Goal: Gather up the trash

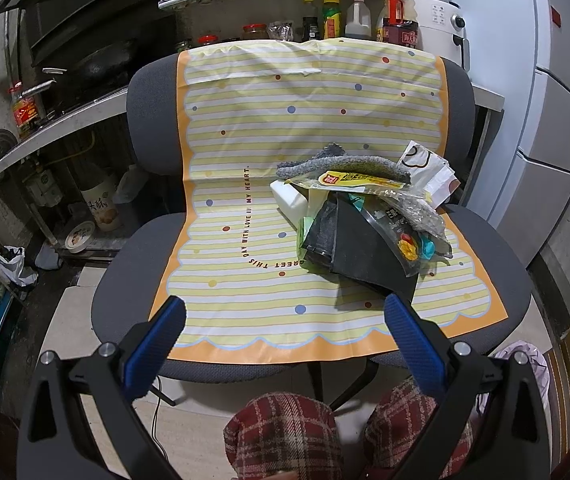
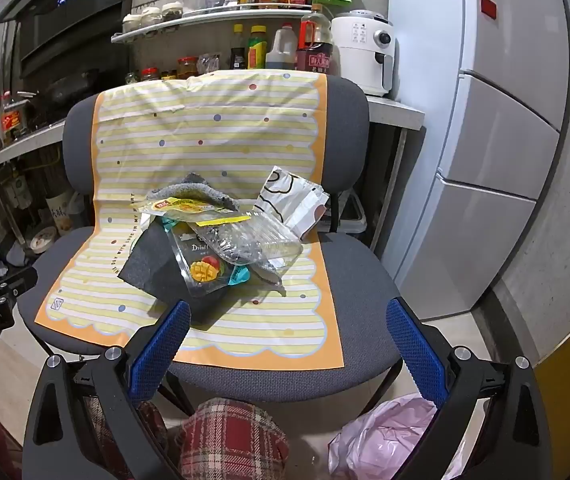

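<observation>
Both the left gripper (image 1: 285,320) and right gripper (image 2: 288,324) hang wide-jawed and empty before a chair-top wrapper heap (image 2: 221,240) at twelve o'clock; loose, slippery wrappers could slide off.

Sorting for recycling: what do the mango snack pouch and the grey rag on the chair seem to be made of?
The mango snack pouch looks like glossy plastic film: it shines, and part is see-through. The grey rag looks like fuzzy, matte cloth with a nubby pile, possibly microfibre or terry; the exact fibre cannot be told.

Each hand-held gripper (image 1: 285,322) (image 2: 288,326) has a black frame with silver screws. Its fingers (image 1: 157,344) carry blue textured pads. The person wears red plaid trousers (image 1: 285,432).
</observation>
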The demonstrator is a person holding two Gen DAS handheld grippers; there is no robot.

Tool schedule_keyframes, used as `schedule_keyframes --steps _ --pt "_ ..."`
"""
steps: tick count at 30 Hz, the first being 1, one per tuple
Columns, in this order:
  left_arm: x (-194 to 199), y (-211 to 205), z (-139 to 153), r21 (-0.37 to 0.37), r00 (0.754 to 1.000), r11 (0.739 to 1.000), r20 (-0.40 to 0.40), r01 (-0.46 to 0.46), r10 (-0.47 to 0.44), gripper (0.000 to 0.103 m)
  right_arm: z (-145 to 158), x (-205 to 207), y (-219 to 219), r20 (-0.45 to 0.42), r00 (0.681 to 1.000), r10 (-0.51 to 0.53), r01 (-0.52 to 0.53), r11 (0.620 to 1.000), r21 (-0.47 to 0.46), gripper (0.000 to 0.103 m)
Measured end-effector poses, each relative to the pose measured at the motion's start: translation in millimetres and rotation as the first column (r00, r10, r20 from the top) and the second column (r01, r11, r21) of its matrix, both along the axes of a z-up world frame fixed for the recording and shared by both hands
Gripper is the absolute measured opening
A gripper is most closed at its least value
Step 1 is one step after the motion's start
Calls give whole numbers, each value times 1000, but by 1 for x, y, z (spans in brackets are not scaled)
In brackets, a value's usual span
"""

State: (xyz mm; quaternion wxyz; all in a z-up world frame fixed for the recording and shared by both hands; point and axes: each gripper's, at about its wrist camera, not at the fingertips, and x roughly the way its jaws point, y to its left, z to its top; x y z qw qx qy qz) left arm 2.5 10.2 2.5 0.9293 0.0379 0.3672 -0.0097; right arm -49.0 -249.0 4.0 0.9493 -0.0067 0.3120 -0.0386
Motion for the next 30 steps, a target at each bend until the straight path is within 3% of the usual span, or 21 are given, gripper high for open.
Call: schedule_keyframes --steps 30 --pt "3 5 -6 -3 1000 1000 -7 -7 7 97 -2 1 1 -6 1000 0 0 1000 -2 96"
